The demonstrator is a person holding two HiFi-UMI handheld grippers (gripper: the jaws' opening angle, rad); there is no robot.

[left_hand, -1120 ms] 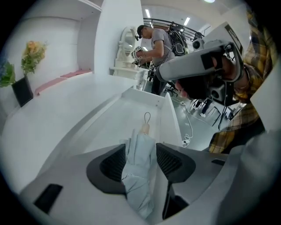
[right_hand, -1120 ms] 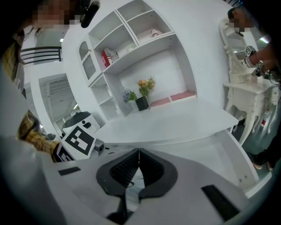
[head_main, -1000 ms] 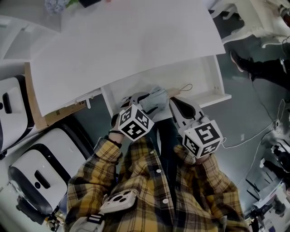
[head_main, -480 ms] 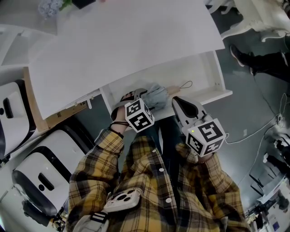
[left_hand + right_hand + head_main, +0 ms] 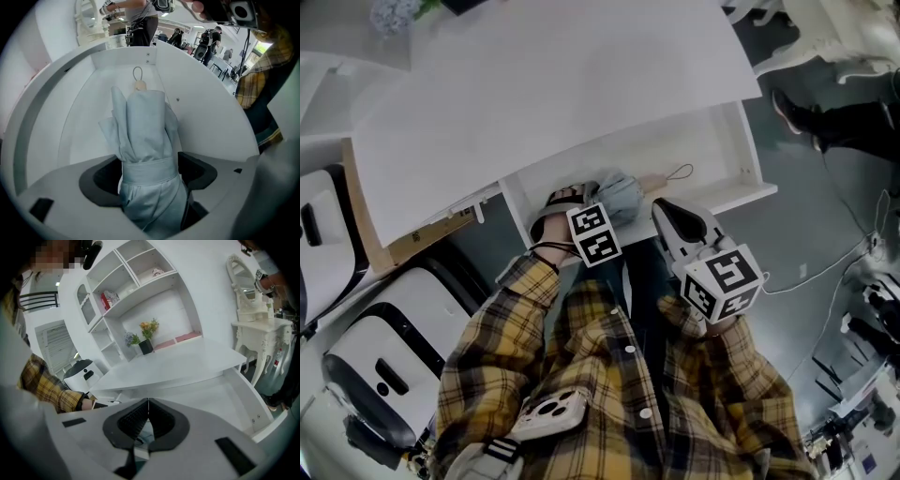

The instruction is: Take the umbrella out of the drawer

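Observation:
A folded pale blue umbrella (image 5: 140, 126) lies in the open white drawer (image 5: 724, 150), its wooden handle with a cord loop (image 5: 138, 78) pointing away. My left gripper (image 5: 149, 176) points steeply down into the drawer, and its jaws are opening, one on each side of the umbrella's strapped middle, not pressing on it. In the head view the umbrella (image 5: 621, 194) shows just beyond the left gripper's marker cube (image 5: 598, 234). My right gripper (image 5: 672, 216) hovers at the drawer's front edge, shut and empty (image 5: 148, 401).
The white desk top (image 5: 553, 84) overhangs the back of the drawer. White appliances (image 5: 366, 366) and a cardboard piece (image 5: 422, 239) stand at the left. A cable (image 5: 825, 281) lies on the floor at the right. Shelves with flowers (image 5: 147, 333) rise behind the desk.
My left gripper has sunk into the drawer, rolled and tipped more steeply down over the umbrella. The right gripper has stayed where it was.

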